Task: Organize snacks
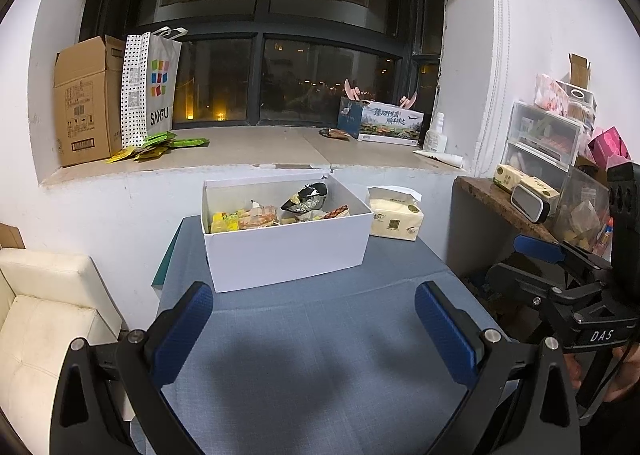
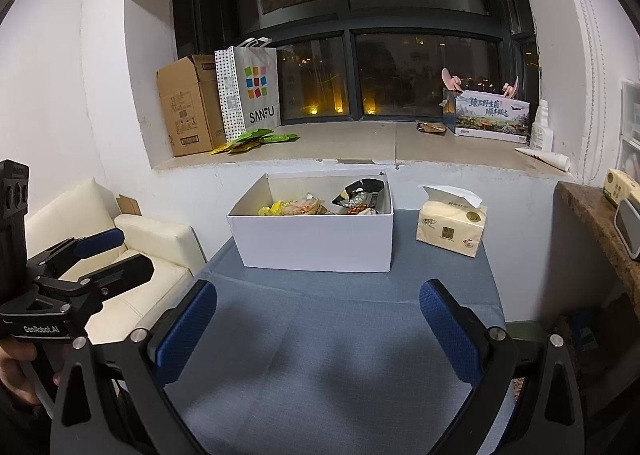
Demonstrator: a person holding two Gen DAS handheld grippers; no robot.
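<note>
A white open box (image 1: 286, 251) (image 2: 316, 243) stands at the far side of the blue-grey table (image 1: 320, 367) (image 2: 320, 367). Several snack packets (image 1: 260, 217) (image 2: 304, 209) lie inside it, yellow, orange and black ones. My left gripper (image 1: 314, 307) hovers open over the table in front of the box, nothing between its blue pads. My right gripper (image 2: 318, 307) is likewise open and empty, a little short of the box. Each gripper shows in the other's view: the right gripper (image 1: 520, 261) at the table's right side, the left gripper (image 2: 120, 255) at its left, held by a hand.
A tissue pack (image 1: 396, 217) (image 2: 452, 227) sits right of the box. The windowsill behind holds a cardboard carton (image 1: 86, 103), a SANFU bag (image 1: 154, 91), green packets (image 1: 160, 145) and a printed box (image 1: 384, 123). A cream sofa (image 1: 44, 315) is left; a cluttered shelf (image 1: 500, 199) is right.
</note>
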